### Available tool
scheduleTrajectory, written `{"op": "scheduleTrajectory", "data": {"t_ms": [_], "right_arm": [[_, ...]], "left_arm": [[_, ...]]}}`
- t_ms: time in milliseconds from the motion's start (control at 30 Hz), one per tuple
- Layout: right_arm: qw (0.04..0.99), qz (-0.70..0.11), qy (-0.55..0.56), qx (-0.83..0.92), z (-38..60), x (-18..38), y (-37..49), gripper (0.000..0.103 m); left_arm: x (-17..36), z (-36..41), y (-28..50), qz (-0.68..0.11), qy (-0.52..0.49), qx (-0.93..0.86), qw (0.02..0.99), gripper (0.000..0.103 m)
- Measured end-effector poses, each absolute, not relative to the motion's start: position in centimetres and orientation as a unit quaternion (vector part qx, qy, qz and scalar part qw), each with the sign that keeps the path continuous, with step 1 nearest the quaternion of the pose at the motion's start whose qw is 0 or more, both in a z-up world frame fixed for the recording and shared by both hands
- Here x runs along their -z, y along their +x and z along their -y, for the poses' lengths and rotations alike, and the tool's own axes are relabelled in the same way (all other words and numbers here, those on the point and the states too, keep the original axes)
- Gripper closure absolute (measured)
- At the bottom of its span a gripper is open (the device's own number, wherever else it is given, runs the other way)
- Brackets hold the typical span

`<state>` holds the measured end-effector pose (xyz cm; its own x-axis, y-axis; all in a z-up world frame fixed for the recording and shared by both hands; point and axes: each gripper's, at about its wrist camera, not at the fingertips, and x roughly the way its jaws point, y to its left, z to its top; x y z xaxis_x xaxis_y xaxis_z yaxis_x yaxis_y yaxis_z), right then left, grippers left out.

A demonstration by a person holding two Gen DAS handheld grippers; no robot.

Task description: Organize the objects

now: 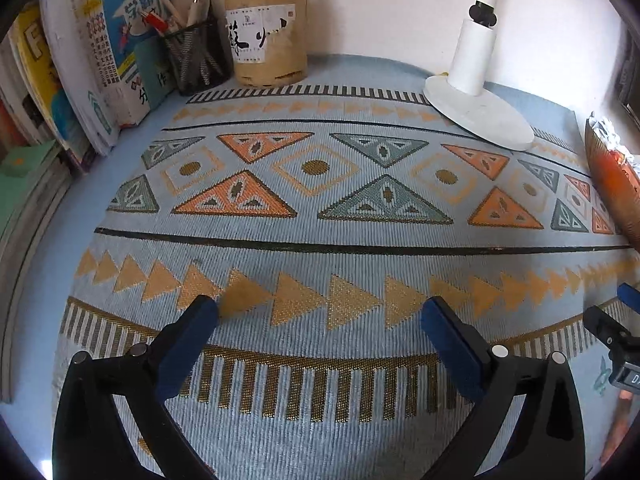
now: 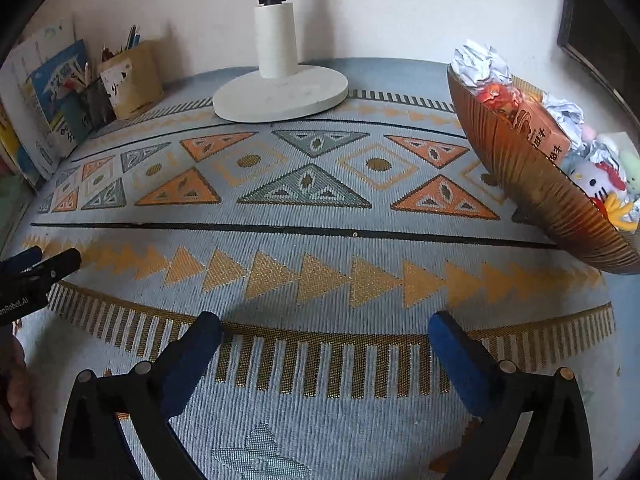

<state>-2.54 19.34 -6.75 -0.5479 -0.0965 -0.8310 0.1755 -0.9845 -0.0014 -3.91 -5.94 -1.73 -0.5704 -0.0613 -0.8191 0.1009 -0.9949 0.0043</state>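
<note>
Both pairs of jaws stand spread wide with nothing between them. The left gripper (image 1: pixel 319 312) hangs over the row of orange triangles on the patterned tablecloth (image 1: pixel 320 236); the right gripper (image 2: pixel 325 330) hangs over the gold comb-stripe border of the same cloth, and its blue pads (image 2: pixel 460 364) are bare. Each gripper shows at the edge of the other's view, so they sit side by side, a little apart.

Ahead and to the right of the right gripper's jaws, a ribbed brown bowl (image 2: pixel 532 184) rests on the cloth, filled with crumpled paper (image 2: pixel 480 62), an orange snack packet (image 2: pixel 532 128) and small plush toys, a white cat toy (image 2: pixel 592 184) among them. In the left wrist view only the bowl's rim shows at the far right.

Farther ahead, near the wall, stands a white desk lamp (image 2: pixel 280 94) on a round base. Ahead-left of the left gripper's jaws, at the back, a beige pen pot (image 1: pixel 268 38) touches a black mesh pen cup (image 1: pixel 196 58), with leaning books (image 1: pixel 92 64) just beside that.
</note>
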Motion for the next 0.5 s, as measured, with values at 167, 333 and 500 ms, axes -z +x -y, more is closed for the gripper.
{"op": "scheduleTrajectory", "data": {"t_ms": [167,333,500], "right_arm": [[0.072,-0.042,0.464,0.882,-19.41,6.70,-2.32,0.000],[0.060,-0.036,0.453,0.889,-19.48,6.78,-1.91,0.000],[0.060,-0.035,0.453,0.889,-19.43,6.85,-1.92,0.000]], "left_arm": [[1.66,5.72,-3.72,-0.022,0.460,0.887,0.048,0.000],[1.74,5.84,-3.87,-0.020,0.458,0.888,0.045,0.000],[2.03,6.12,-3.77,-0.022,0.453,0.890,0.045,0.000]]}}
